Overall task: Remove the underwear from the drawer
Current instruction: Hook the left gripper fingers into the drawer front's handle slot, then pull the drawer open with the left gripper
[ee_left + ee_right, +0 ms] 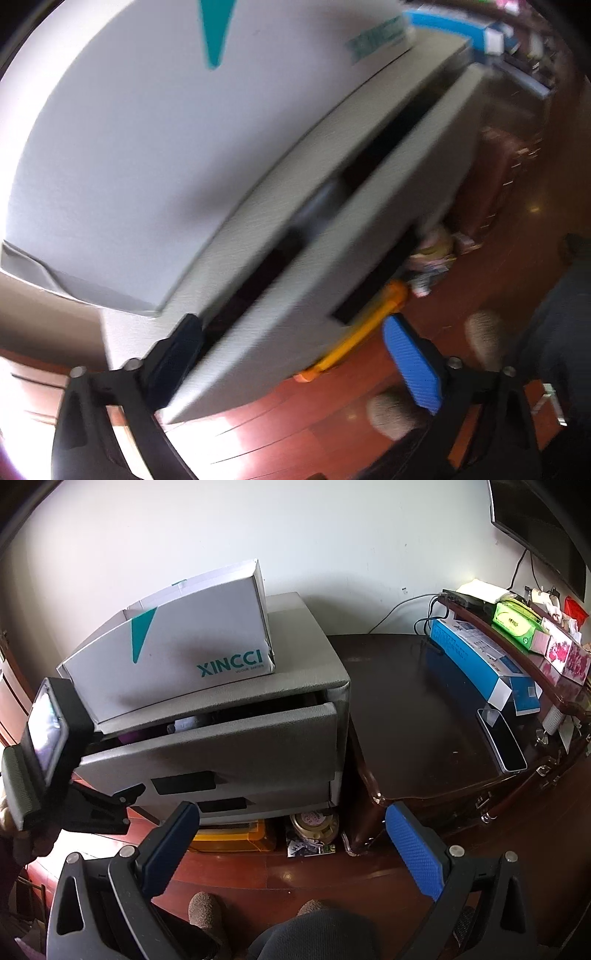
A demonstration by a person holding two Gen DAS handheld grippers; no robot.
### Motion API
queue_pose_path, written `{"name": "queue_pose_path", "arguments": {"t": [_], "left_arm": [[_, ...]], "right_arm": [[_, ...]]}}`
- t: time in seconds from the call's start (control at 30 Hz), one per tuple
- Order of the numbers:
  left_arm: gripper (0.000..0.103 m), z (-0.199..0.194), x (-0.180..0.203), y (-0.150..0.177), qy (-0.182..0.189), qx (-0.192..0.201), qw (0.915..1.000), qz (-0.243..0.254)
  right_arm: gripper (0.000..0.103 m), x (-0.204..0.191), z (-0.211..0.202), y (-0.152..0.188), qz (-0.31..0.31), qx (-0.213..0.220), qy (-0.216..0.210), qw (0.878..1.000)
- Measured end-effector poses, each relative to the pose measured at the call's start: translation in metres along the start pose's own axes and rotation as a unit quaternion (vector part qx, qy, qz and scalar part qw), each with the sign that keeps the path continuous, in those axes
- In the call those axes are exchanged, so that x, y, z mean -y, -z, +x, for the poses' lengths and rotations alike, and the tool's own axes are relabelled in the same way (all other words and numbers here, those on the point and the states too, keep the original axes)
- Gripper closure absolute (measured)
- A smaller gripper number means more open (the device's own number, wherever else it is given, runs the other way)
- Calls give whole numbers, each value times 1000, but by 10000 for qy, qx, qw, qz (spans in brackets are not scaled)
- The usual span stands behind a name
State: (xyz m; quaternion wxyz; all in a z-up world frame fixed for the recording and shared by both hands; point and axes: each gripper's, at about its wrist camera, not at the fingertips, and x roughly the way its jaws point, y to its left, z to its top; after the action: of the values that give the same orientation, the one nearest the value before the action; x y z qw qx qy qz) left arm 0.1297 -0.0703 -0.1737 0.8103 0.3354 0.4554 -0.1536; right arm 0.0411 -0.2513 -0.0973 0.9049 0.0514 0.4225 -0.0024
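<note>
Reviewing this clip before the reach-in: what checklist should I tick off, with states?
1. Top drawer pulled out: ok, partly open.
2. Clothing visible inside: ok; underwear or not: cannot tell.
3. Left gripper at drawer front, jaws straddling its corner, pads not pressing: ok.
4. Right gripper open, empty: ok.
5. White box sitting steady on the cabinet top: ok.
6. Gap wide enough for reaching in: cannot tell.

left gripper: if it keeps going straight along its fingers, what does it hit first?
Most likely the top drawer's front panel. The left gripper straddles that panel's near corner, one finger by the dark gap above it, the blue pad outside. Blur leaves it unclear whether there is contact yet.
</note>
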Motion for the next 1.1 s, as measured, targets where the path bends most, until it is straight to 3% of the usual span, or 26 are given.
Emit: {"name": "queue_pose_path", "arguments": {"t": [0.13, 0.2, 0.23, 0.33, 0.5, 0.57, 0.8, 1.1], "left_arm": [[18, 16, 10, -2, -90, -231, 9997, 67], [30, 21, 12, -2, -520, -144, 9985, 117], [31, 21, 13, 0, -615, -118, 9979, 138], [20, 27, 12, 1, -540, -150, 9983, 168], [18, 42, 23, 6, -957, -135, 9944, 436], [7, 43, 26, 6, -851, -126, 9952, 467], [7, 48, 26, 9, -558, -60, 9970, 537], [8, 29, 20, 13, -265, -212, 9935, 1084]], "right_arm": [[0, -3, 2, 0, -33, -52, 13, 10000], [0, -6, 2, 1, -94, -29, 40, 9999], [0, -6, 2, 1, -112, -33, 50, 9999], [0, -8, 7, 1, -98, -120, 10, 9999], [0, -13, 12, 2, -207, -194, 8, 9996], [0, -12, 14, 2, -186, -224, 0, 9996], [0, -8, 19, -1, -83, -280, -41, 9996], [0, -10, 21, 1, -104, -318, -172, 9993]]}}
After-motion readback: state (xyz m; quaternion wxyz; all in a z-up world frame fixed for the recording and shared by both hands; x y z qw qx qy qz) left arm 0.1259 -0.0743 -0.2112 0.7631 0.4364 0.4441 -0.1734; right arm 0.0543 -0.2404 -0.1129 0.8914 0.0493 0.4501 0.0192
